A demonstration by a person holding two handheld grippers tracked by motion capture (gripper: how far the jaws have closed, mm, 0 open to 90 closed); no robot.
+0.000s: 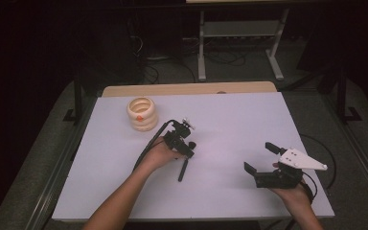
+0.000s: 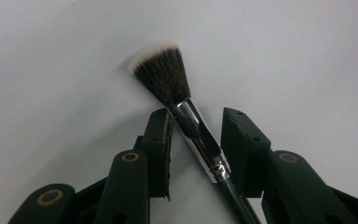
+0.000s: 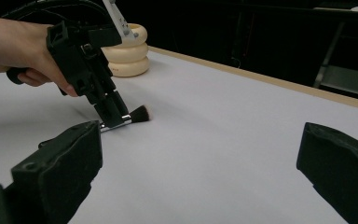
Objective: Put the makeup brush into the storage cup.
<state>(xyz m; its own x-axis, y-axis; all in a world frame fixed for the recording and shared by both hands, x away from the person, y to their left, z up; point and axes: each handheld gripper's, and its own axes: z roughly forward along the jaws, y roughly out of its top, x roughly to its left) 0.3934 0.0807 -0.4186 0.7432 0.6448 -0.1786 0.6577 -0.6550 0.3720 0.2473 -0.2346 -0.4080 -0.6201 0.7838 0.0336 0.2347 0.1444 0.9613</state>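
Observation:
A makeup brush (image 2: 163, 77) with dark, white-tipped bristles, a chrome ferrule and a black handle (image 1: 183, 170) lies flat on the white table (image 1: 230, 120). My left gripper (image 2: 196, 135) points down over it with a jaw on each side of the ferrule. The left pad (image 2: 167, 140) sits against the metal, and a gap remains between the ferrule and the right pad (image 2: 230, 140). In the right gripper view the left gripper (image 3: 114, 114) stands tilted over the brush (image 3: 140, 113). My right gripper (image 1: 260, 157) rests low at the table's right front, jaws wide open and empty.
A stack of cream rings (image 1: 142, 114) with an orange mark stands at the back left of the table, beyond the left hand. A wooden edge (image 1: 187, 89) runs along the table's far side. Black cables trail from both grippers.

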